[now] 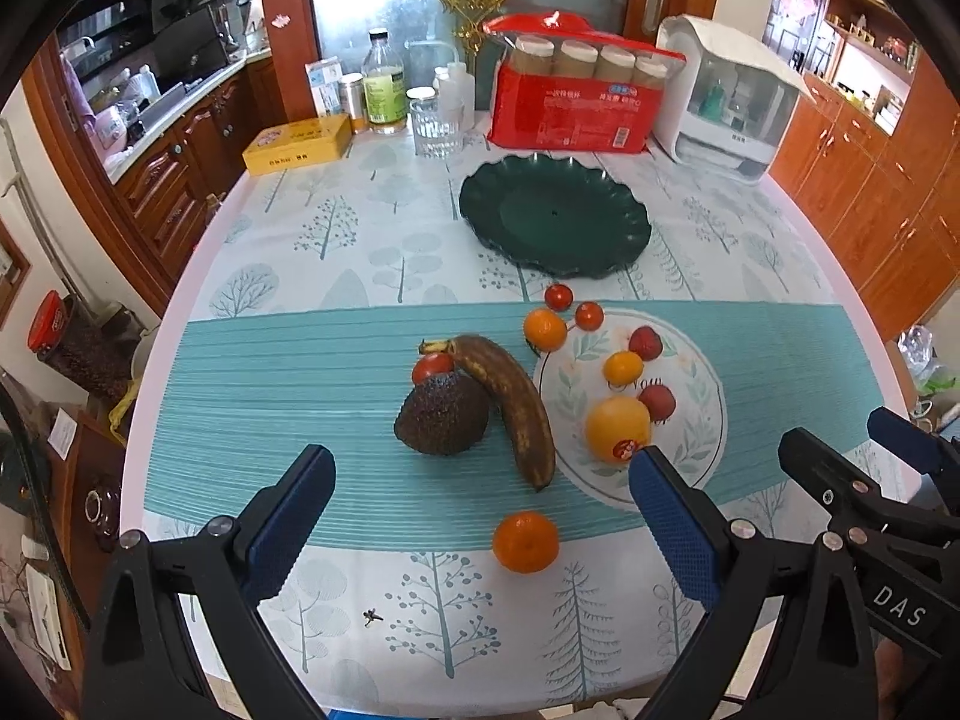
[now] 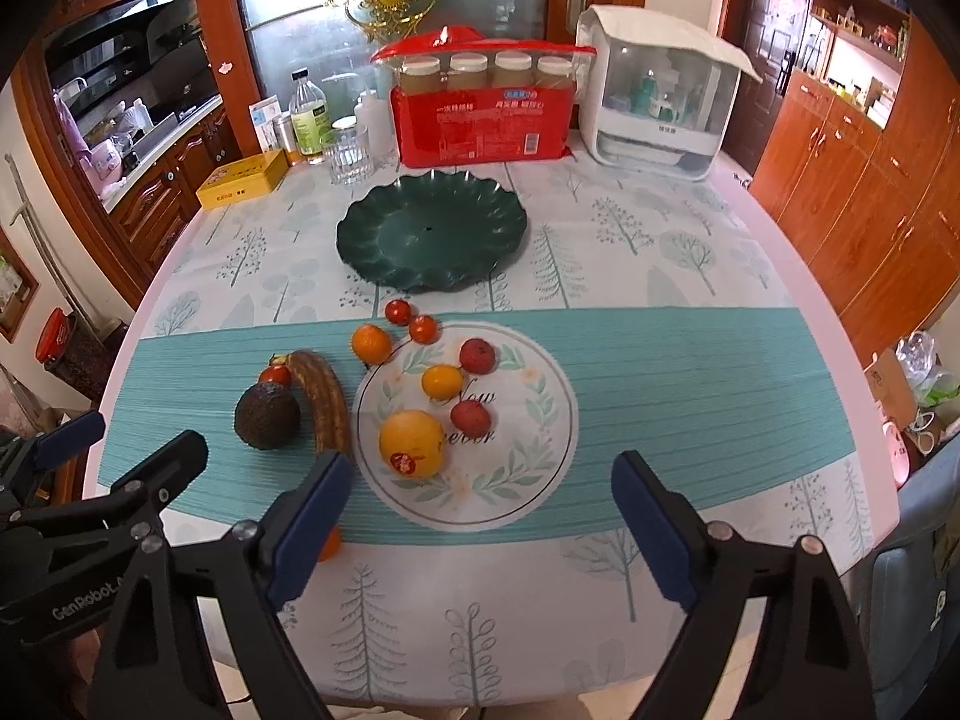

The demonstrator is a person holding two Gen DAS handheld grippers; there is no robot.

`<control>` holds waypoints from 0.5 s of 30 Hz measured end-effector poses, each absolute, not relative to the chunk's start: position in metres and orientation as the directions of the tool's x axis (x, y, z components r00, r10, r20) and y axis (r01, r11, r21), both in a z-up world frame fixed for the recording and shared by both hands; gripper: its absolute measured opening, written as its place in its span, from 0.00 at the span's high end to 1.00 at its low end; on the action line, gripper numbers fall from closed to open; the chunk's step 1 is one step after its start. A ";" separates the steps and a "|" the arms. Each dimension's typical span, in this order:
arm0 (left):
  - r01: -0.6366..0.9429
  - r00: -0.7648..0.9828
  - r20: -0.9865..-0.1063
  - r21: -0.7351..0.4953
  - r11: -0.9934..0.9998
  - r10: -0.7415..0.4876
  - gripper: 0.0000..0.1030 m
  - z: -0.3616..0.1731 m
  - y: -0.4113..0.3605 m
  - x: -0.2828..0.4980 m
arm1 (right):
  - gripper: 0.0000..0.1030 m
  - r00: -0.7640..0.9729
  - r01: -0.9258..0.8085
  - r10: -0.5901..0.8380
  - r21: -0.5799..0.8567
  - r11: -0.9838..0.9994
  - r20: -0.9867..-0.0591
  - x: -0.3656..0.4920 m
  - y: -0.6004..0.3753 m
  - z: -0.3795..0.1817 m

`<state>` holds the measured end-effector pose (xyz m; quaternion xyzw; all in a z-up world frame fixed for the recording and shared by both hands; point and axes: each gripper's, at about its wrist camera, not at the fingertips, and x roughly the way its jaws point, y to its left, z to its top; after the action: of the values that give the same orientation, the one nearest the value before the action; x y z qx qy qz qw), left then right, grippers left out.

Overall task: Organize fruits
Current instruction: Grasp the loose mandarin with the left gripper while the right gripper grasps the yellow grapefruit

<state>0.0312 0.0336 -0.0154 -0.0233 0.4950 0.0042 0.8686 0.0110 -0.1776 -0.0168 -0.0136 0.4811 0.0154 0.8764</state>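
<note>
A dark green scalloped plate (image 1: 555, 222) (image 2: 432, 234) lies empty at the middle of the table. In front of it, on the teal mat, lie an avocado (image 1: 444, 417) (image 2: 267, 417), a browned banana (image 1: 510, 402) (image 2: 321, 402), a big orange with a sticker (image 1: 618, 429) (image 2: 412, 443), mandarins (image 1: 545, 329), cherry tomatoes (image 1: 559, 296) and small red fruits (image 1: 645, 342). One mandarin (image 1: 525, 541) sits nearest the front edge. My left gripper (image 1: 480, 468) hovers open above the avocado and banana. My right gripper (image 2: 483, 468) is open just in front of the big orange, holding nothing.
Along the far edge stand a red pack of cups (image 1: 576, 102), a white dish box (image 1: 732, 102), a glass (image 1: 435, 126), a bottle (image 1: 384, 90) and a yellow box (image 1: 297, 144). Wooden cabinets (image 2: 870, 192) flank the table. Its rounded front edge is close below the grippers.
</note>
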 end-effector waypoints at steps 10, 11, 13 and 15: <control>-0.051 0.425 -0.905 -0.063 0.997 -0.035 0.05 -0.042 0.039 0.038 | 0.16 0.455 -0.071 0.006 -0.030 0.997 -0.891 0.018 -0.170 -0.039; -0.055 0.414 -0.909 -0.065 0.996 -0.036 0.05 -0.046 0.039 0.039 | 0.16 0.441 -0.080 0.009 -0.029 0.996 -0.897 0.020 -0.170 -0.043; -0.066 0.385 -0.922 -0.071 0.995 -0.040 0.05 -0.056 0.038 0.041 | 0.16 0.418 -0.094 0.014 -0.028 0.995 -0.908 0.023 -0.170 -0.050; -0.078 0.354 -0.934 -0.080 0.994 -0.047 0.05 -0.067 0.036 0.043 | 0.16 0.389 -0.108 0.022 -0.021 0.994 -0.921 0.028 -0.172 -0.059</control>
<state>0.0433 0.0363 -0.0670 -0.0551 0.5683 0.0095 0.8209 0.0275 -0.1722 -0.0588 -0.0387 0.5513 0.0391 0.8325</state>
